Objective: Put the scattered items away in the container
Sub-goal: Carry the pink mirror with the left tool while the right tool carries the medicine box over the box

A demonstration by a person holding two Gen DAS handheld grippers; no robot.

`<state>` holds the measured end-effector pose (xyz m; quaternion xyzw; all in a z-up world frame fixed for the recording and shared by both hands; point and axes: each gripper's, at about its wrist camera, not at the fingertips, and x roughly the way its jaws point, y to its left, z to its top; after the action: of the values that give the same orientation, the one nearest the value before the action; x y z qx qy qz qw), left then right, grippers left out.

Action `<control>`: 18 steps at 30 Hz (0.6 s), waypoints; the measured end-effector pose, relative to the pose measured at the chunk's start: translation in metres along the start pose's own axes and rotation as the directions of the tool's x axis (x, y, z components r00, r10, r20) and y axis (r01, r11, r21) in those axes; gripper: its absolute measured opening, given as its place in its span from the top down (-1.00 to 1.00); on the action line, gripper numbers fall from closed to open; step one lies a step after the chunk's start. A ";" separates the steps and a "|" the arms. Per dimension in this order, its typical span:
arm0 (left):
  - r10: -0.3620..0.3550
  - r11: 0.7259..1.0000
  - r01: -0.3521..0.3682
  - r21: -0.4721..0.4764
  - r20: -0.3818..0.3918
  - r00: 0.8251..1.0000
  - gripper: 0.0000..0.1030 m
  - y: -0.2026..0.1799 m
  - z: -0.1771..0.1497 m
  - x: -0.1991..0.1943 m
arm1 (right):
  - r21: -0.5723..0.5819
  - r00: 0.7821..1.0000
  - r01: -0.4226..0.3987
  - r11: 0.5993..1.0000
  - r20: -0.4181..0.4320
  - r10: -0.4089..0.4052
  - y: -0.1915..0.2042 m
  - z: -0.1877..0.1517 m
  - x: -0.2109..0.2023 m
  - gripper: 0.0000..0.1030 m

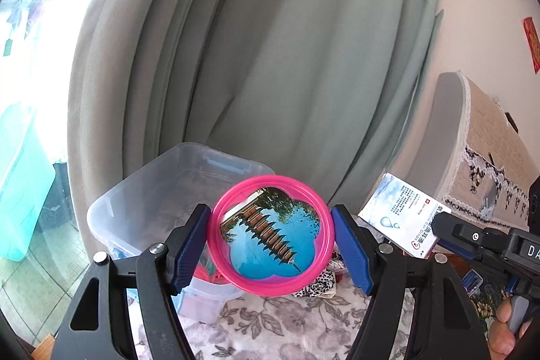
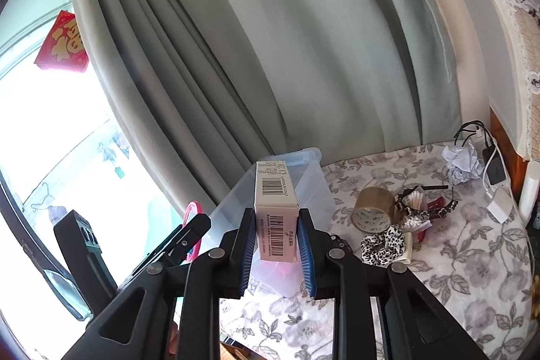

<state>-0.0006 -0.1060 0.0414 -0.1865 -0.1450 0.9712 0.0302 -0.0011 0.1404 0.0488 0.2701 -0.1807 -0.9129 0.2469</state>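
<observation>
My left gripper (image 1: 271,233) is shut on a round pink-rimmed mirror (image 1: 271,235) with a pagoda picture, held above the near edge of the clear plastic container (image 1: 141,198). My right gripper (image 2: 276,237) is shut on a white medicine box (image 2: 275,208) with barcodes, held up over the container (image 2: 314,188). The box also shows in the left wrist view (image 1: 401,215), at the right. The pink mirror shows edge-on in the right wrist view (image 2: 193,211), at the left. Something pink and red lies inside the container.
On the floral cloth (image 2: 455,258) lie a leopard-print scrunchie (image 2: 384,243), a roll of brown tape (image 2: 373,208), a black headband with cotton swabs (image 2: 422,201), crumpled paper (image 2: 460,162) and chargers with cables (image 2: 492,171). A grey-green curtain (image 2: 270,39) hangs behind.
</observation>
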 end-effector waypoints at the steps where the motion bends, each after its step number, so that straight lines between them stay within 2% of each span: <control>1: 0.009 1.000 -0.009 -0.013 0.002 1.000 -0.44 0.006 0.000 0.000 | -0.009 1.000 -0.002 1.000 -0.012 0.002 0.003 0.000 0.006 0.48; 9: 0.053 0.992 -0.053 -0.110 -0.002 0.999 -0.43 0.054 -0.002 0.009 | -0.086 0.994 -0.050 0.995 -0.105 0.040 0.030 -0.002 0.057 0.48; 18: 0.088 0.981 -0.087 -0.175 -0.002 0.996 -0.44 0.090 -0.005 0.017 | -0.166 0.974 -0.101 0.981 -0.217 0.063 0.063 -0.011 0.125 0.48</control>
<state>-0.0154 -0.1887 0.0047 -0.1919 -0.2215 0.9556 -0.0292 -0.0644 0.0181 0.0189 0.3347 -0.0833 -0.8805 0.3251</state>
